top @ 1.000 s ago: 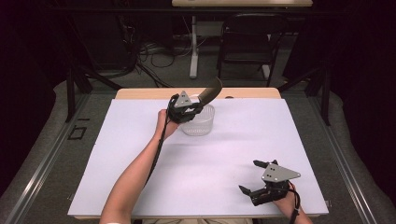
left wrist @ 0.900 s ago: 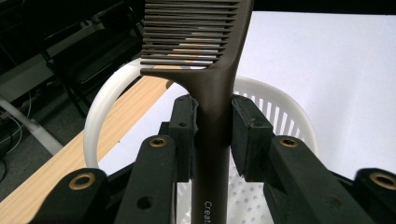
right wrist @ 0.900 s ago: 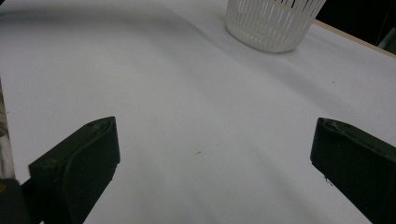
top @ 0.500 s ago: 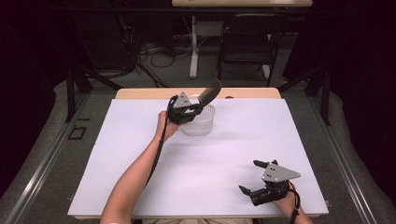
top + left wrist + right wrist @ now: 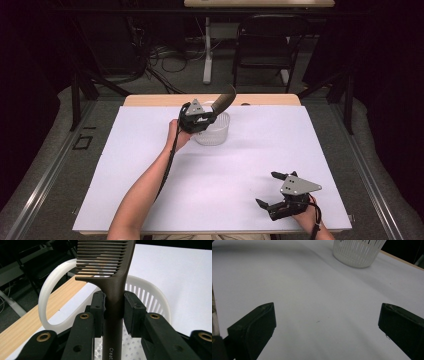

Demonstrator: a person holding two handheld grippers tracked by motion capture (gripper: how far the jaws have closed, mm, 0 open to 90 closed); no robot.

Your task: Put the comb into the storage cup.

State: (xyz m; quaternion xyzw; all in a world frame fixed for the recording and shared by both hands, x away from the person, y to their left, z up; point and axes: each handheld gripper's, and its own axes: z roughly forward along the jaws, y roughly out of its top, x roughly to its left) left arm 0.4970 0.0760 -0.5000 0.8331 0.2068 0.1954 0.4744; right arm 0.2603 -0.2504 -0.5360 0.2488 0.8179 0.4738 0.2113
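Note:
My left gripper (image 5: 212,111) is shut on the handle of a dark brown comb (image 5: 223,100), held just above a white slotted basket (image 5: 216,135) at the back middle of the table. In the left gripper view the comb (image 5: 107,267) rises upright between the pads (image 5: 98,312), teeth at the top, with the basket (image 5: 150,291) and its looped white handle (image 5: 47,290) behind and below. My right gripper (image 5: 266,189) rests near the front right, open and holding nothing. In the right gripper view its jaws (image 5: 325,315) stand wide apart over the bare sheet, and the basket (image 5: 358,252) stands far off.
A white sheet (image 5: 150,165) covers the table, with a strip of wood (image 5: 150,100) showing along the back edge. A dark chair (image 5: 265,45) and cables lie on the floor beyond the table.

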